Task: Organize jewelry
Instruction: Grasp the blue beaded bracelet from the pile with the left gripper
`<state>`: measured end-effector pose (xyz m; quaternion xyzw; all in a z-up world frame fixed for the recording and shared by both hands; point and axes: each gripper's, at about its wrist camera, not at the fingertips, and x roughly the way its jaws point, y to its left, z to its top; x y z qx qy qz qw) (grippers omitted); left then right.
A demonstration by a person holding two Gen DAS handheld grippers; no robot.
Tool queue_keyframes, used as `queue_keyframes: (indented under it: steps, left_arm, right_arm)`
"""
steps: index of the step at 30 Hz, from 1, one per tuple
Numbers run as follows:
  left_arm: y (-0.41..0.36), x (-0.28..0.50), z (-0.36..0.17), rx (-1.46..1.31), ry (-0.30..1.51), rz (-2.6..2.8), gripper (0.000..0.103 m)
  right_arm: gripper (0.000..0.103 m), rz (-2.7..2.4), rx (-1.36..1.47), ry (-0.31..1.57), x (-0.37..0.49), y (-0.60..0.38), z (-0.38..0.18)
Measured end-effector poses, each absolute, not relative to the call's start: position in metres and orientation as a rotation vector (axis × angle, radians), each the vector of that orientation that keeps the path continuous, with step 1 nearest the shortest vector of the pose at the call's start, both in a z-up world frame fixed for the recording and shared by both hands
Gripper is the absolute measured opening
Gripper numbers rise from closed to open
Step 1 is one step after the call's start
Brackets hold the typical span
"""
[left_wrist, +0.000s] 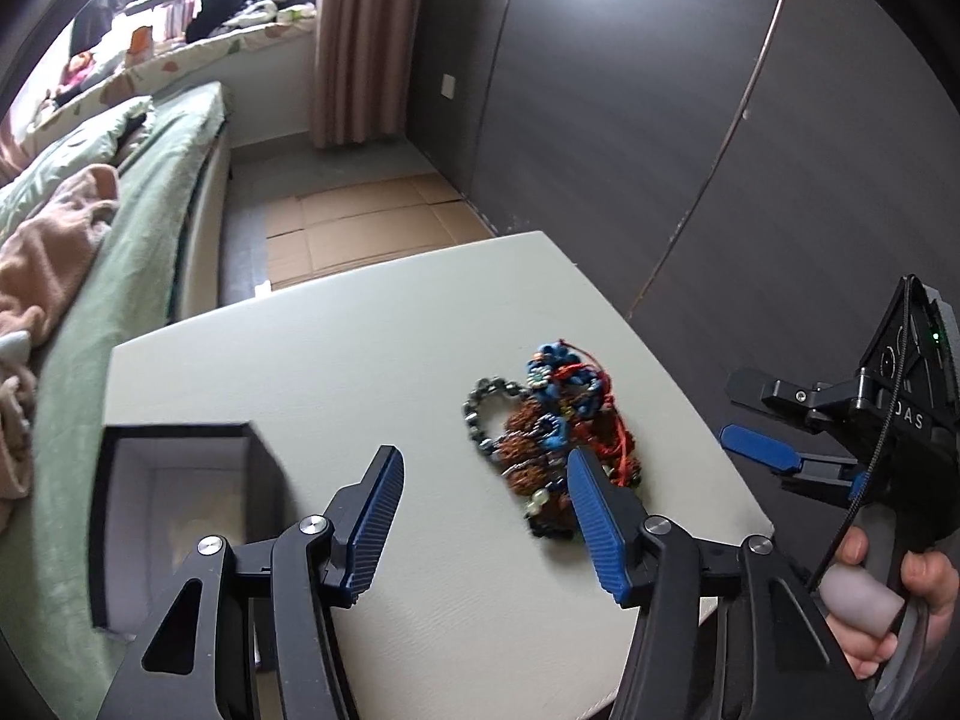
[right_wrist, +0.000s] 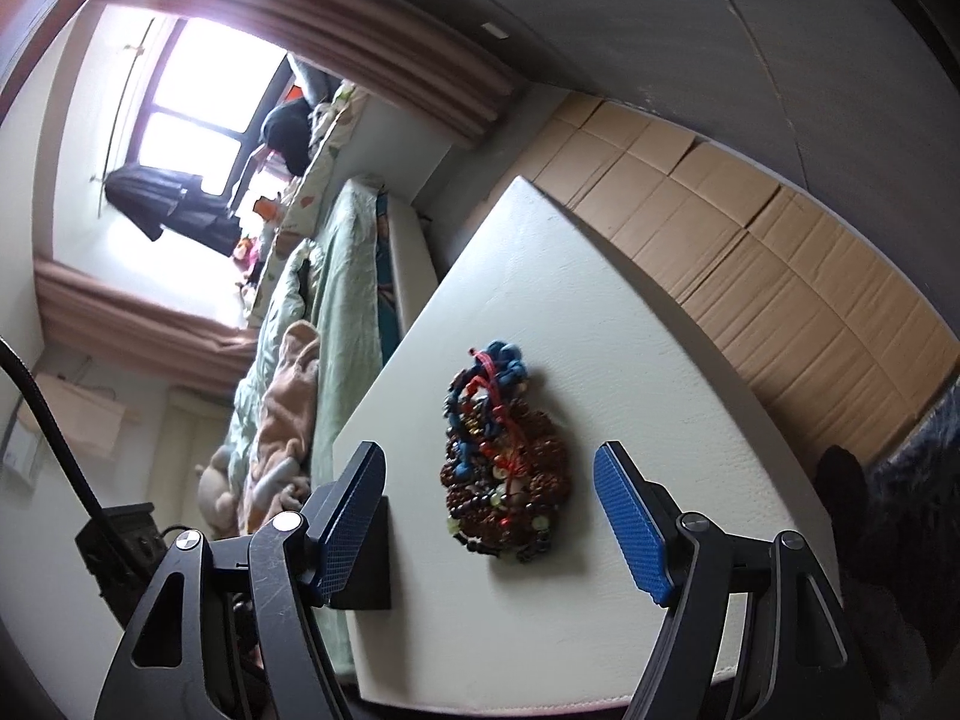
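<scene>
A tangled pile of jewelry (left_wrist: 555, 438), with blue, red and brown bead bracelets and a grey bead chain (left_wrist: 480, 414), lies on a pale table (left_wrist: 360, 360). The pile also shows in the right wrist view (right_wrist: 501, 462). An open black box (left_wrist: 174, 498) with a white lining stands at the table's left; only its dark corner (right_wrist: 366, 552) shows in the right wrist view. My left gripper (left_wrist: 486, 468) is open and empty above the table, its right finger just in front of the pile. My right gripper (right_wrist: 489, 468) is open and empty, facing the pile; it also shows at the table's right edge in the left wrist view (left_wrist: 741, 414).
A bed (left_wrist: 120, 192) with green bedding and a pink blanket runs along the table's left side. Flattened cardboard (left_wrist: 360, 228) covers the floor beyond the table. Dark wardrobe doors (left_wrist: 660, 120) stand to the right. A curtain (left_wrist: 360, 42) hangs by the window.
</scene>
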<state>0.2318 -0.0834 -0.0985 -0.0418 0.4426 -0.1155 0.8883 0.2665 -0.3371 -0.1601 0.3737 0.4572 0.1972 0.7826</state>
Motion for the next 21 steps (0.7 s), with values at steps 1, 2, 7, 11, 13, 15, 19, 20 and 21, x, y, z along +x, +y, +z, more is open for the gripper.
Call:
queue_keyframes:
  steps: [1,2,7,11,13,15,19,20,21]
  left_arm:
    - [-0.086,0.234,-0.099,-0.085,0.92,-0.245,0.058]
    - [-0.09,0.237,-0.1,-0.084,0.92,-0.251,0.057]
    - [-0.106,0.255,-0.105,-0.085,0.931,-0.268,0.048]
    - [-0.116,0.273,-0.114,-0.099,0.955,-0.28,0.043]
    - [-0.119,0.283,-0.121,-0.119,0.974,-0.29,0.042]
    - [-0.119,0.293,-0.127,-0.149,0.993,-0.291,0.042]
    - [-0.12,0.308,-0.136,-0.192,1.028,-0.302,0.042]
    - [-0.121,0.311,-0.139,-0.198,1.039,-0.305,0.042]
    - [-0.122,0.313,-0.142,-0.203,1.047,-0.309,0.042]
  right_arm:
    - [0.072,0.419,0.811,0.986,0.267,-0.338,-0.161]
    - [0.07,0.41,0.815,0.986,0.267,-0.34,-0.161]
    - [0.068,0.389,0.845,0.999,0.267,-0.347,-0.167]
    - [0.068,0.395,0.858,1.019,0.27,-0.347,-0.17]
    - [0.067,0.401,0.857,1.023,0.273,-0.345,-0.17]
    - [0.063,0.404,0.853,1.023,0.275,-0.343,-0.17]
    - [0.057,0.409,0.857,1.035,0.281,-0.339,-0.173]
    - [0.056,0.409,0.854,1.039,0.282,-0.338,-0.173]
    - [0.055,0.41,0.851,1.041,0.284,-0.337,-0.173]
